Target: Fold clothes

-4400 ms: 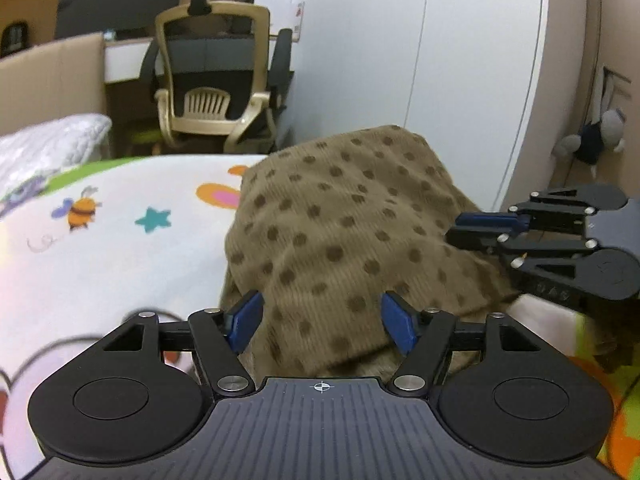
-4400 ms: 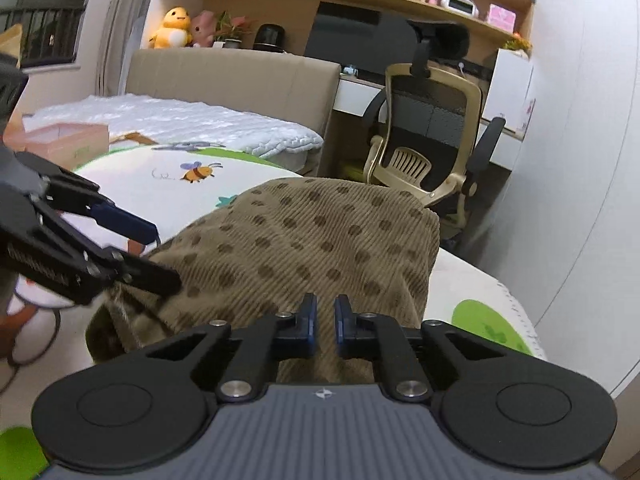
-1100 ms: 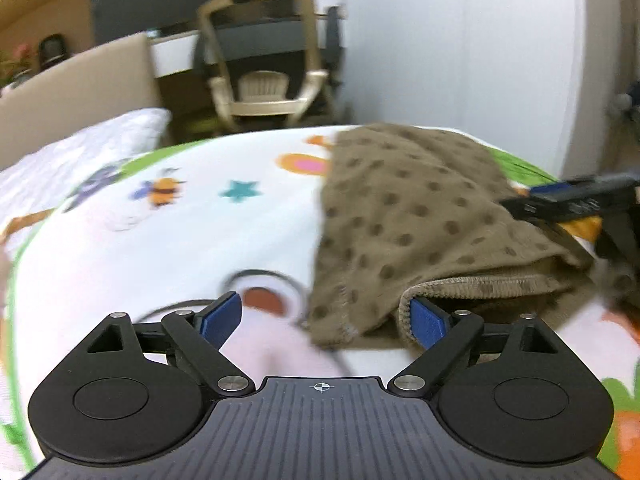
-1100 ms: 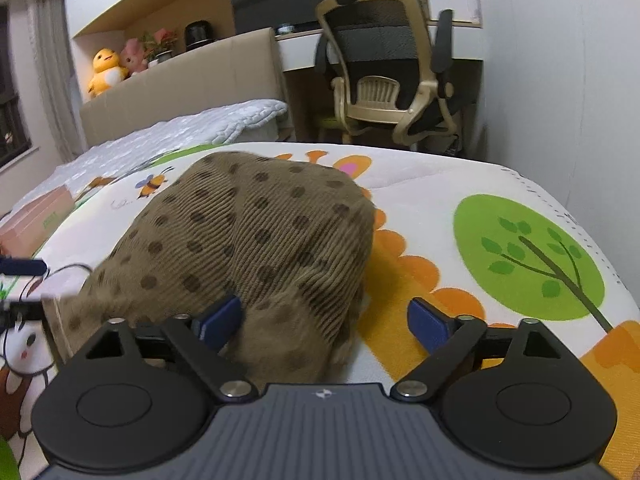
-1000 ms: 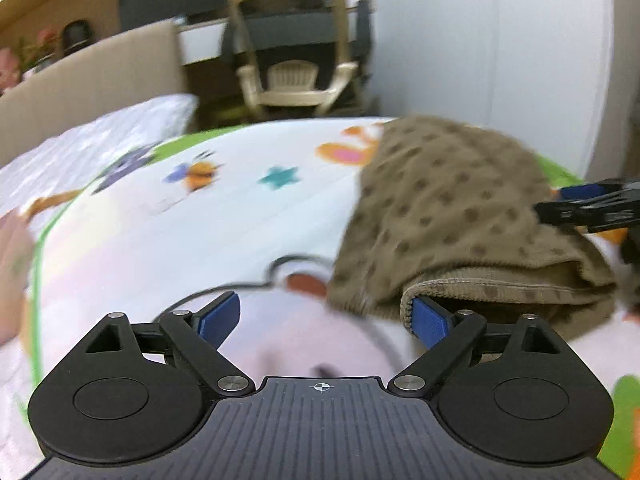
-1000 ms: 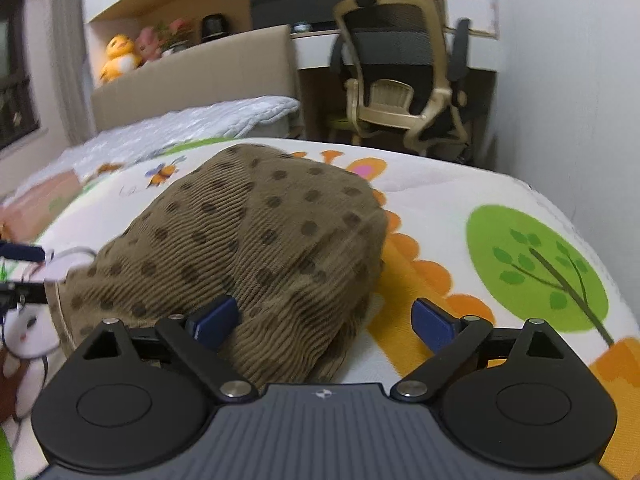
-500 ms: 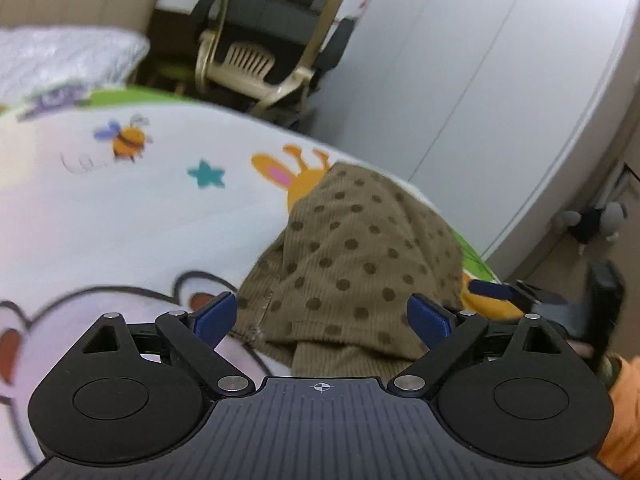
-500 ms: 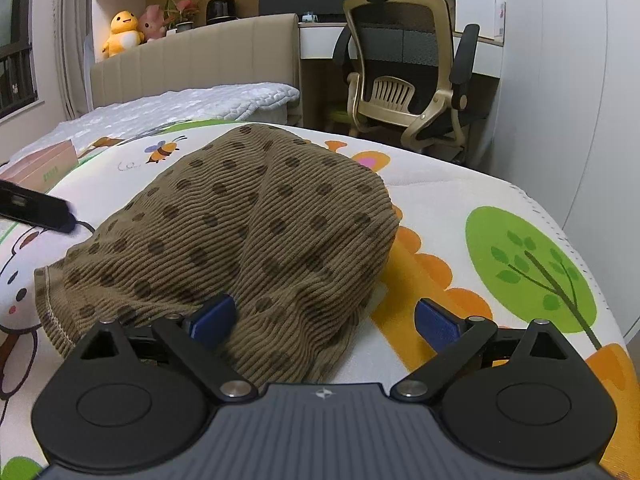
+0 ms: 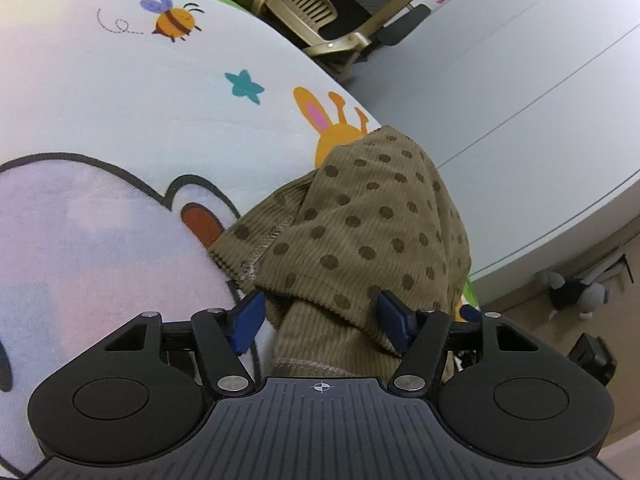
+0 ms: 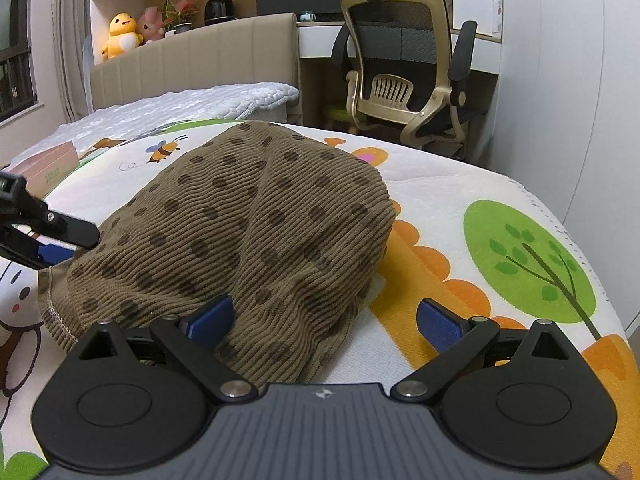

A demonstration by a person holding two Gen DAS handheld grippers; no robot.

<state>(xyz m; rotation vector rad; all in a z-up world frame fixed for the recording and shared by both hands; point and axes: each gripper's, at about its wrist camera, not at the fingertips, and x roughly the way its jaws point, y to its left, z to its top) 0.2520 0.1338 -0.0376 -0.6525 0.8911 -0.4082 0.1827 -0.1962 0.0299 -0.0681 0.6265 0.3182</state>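
A brown corduroy garment with dark dots [image 9: 360, 232] [image 10: 256, 232] lies bunched in a folded heap on a cartoon-print mat [image 9: 120, 120] [image 10: 520, 248]. My left gripper [image 9: 320, 316] stands open right over the heap's near end, its blue pads on either side of a fold without pinching it. My right gripper [image 10: 324, 320] is open too; its left pad rests against the cloth's near edge and its right pad hangs over bare mat. The left gripper's fingers [image 10: 60, 228] show at the heap's far left in the right wrist view.
An office chair [image 10: 404, 68] [image 9: 340, 12] stands beyond the mat by a white wall [image 9: 520, 60]. A bed with a beige headboard [image 10: 192, 64] lies behind, a pink box [image 10: 44, 164] at the mat's left. A grey plush toy [image 9: 572, 292] sits on the floor.
My left gripper swung from the heap's side to directly above its near end, tilting down, with the cloth now between its pads. The right gripper edged slightly closer. Both stayed open.
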